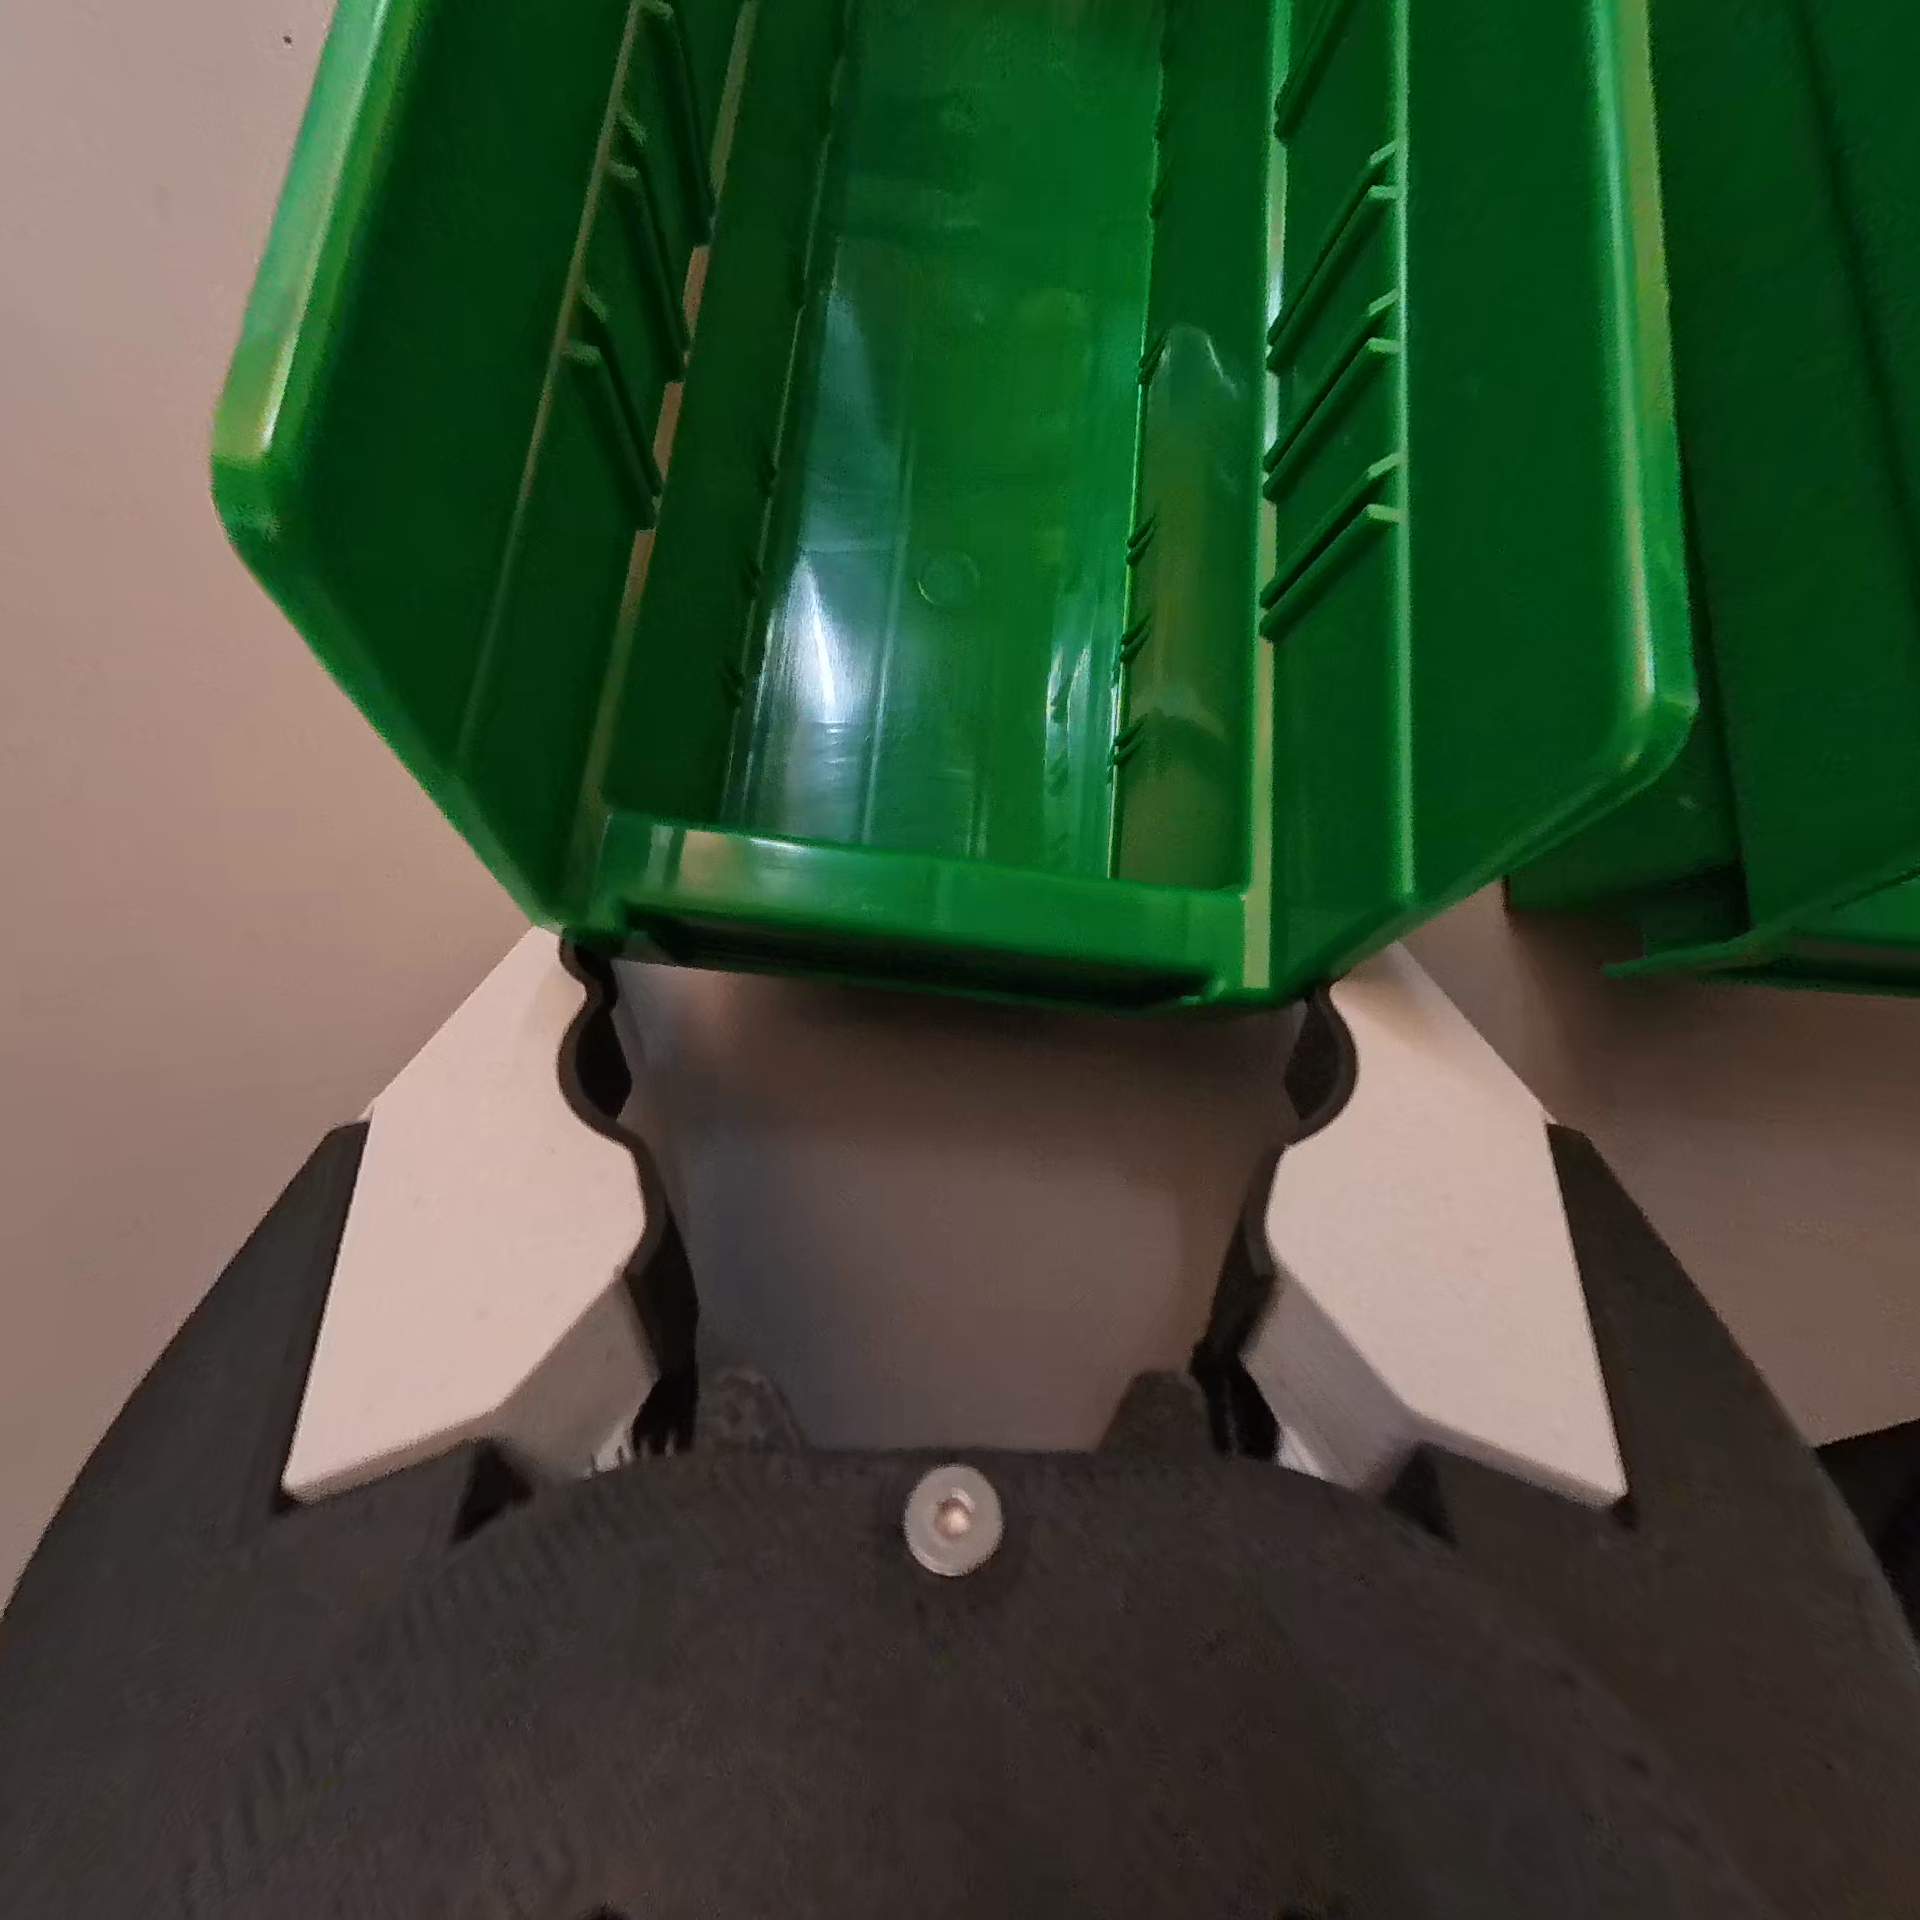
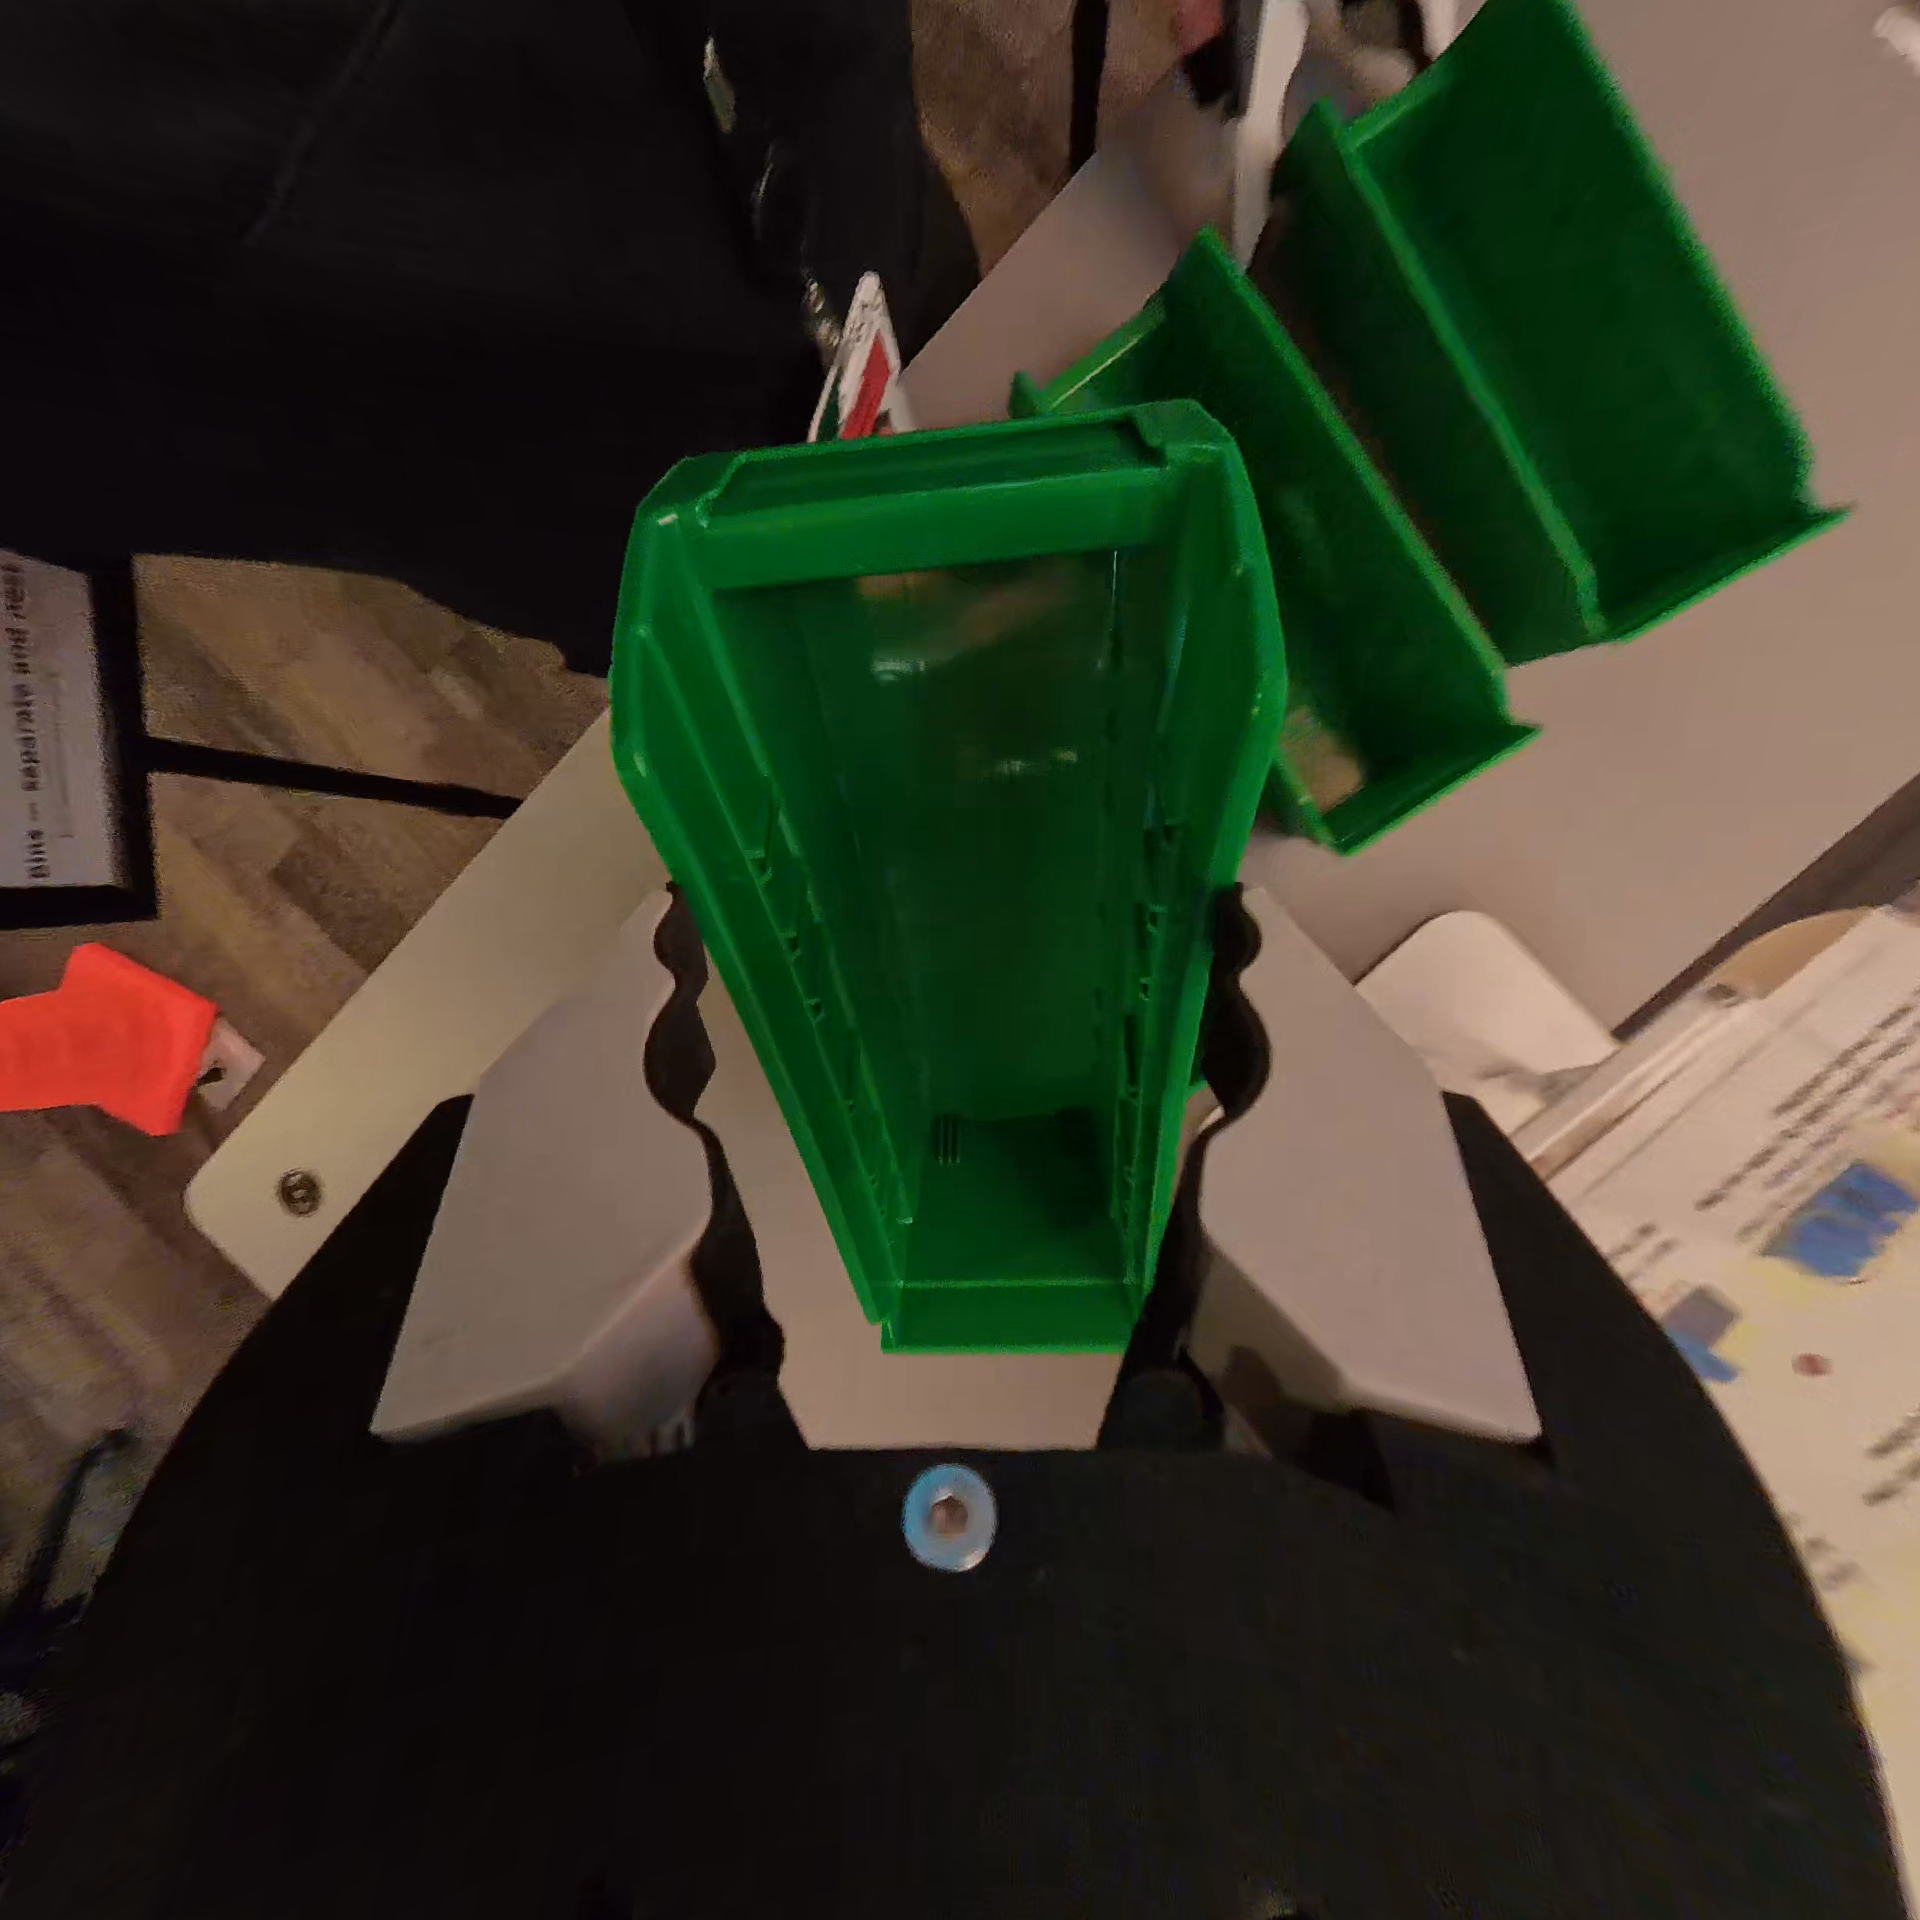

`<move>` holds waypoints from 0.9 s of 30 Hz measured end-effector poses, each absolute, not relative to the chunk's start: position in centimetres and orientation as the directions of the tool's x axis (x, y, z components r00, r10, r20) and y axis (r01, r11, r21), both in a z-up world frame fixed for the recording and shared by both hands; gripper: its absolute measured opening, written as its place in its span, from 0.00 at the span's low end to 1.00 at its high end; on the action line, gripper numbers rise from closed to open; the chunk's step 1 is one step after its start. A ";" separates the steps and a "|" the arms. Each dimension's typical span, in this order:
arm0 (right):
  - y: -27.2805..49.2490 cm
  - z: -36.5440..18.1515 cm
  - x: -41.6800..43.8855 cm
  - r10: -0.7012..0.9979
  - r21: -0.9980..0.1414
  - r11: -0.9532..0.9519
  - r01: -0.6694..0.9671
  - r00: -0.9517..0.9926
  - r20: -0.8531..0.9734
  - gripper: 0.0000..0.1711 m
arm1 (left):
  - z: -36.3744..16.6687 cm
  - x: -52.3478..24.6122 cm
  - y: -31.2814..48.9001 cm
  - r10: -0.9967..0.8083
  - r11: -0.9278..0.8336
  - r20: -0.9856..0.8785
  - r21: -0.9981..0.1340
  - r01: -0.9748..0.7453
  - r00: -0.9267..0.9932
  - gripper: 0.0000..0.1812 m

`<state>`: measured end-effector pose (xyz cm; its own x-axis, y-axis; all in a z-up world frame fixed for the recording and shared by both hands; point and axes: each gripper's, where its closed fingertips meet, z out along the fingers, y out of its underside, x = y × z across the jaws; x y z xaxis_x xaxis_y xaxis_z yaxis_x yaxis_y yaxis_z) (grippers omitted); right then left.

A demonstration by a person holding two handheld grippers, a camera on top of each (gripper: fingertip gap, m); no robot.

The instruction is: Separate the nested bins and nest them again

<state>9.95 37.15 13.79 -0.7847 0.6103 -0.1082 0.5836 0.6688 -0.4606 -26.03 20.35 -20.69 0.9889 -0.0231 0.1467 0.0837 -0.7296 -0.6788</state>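
In the left wrist view the left claw (image 1: 940,997) stands with its two white fingers (image 1: 488,1195) spread apart over the grey table (image 1: 935,1174). A green bin (image 1: 935,520) fills the space just ahead of the tips, open side toward the camera. Its near lip hides both fingertips, so whether they touch the plastic cannot be told; nothing lies between the pads. The bin's far end is cut off by the top edge. At the right edge is part of a second green bin (image 1: 1787,623), cropped so that only its side wall and a corner of its rim show, just beside the first.

In the right wrist view, going from the left: an orange object (image 2: 99,1034) lies on the wood-pattern floor (image 2: 312,727), its left part cut off. Beyond it is a sheet of paper in a dark frame (image 2: 52,727), blurred. The right claw (image 2: 951,904) is clamped on a narrow green bin (image 2: 956,831); the black wavy pads (image 2: 675,1029) press its two long side walls, and the bin is tilted, open side facing the camera, held above the table's edge. Up and to the right, two more green bins (image 2: 1351,582) lie side by side on the table, motion-blurred; what sits behind their far ends is too smeared to make out. At the far right are printed papers (image 2: 1766,1195), also blurred.

Three green bins count in this view, two in the other.
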 end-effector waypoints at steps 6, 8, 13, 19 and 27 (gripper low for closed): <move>34.9 8.5 15.6 0.593 -0.357 0.702 0.617 -0.783 -0.187 0.57 | -20.7 -25.7 20.7 0.001 -0.734 0.145 -0.672 0.099 0.989 0.71; 34.5 5.6 16.9 0.572 -0.292 0.745 0.599 -0.800 -0.182 0.56 | -20.7 -25.5 21.0 0.010 -0.733 0.146 -0.671 0.106 0.989 0.71; 32.2 -1.0 19.1 0.493 -0.164 0.837 0.522 -0.849 -0.190 0.56 | -20.7 -25.2 21.4 0.033 -0.734 0.144 -0.668 0.122 0.989 0.71; 29.9 -6.5 21.4 0.354 -0.003 0.933 0.360 -0.918 -0.182 0.56 | -20.7 -24.9 21.7 0.062 -0.731 0.145 -0.667 0.144 0.988 0.71; 28.9 -11.8 23.3 0.258 0.150 0.960 0.235 -0.953 -0.158 0.62 | -20.9 -24.5 21.9 0.069 -0.737 0.155 -0.657 0.155 0.985 0.73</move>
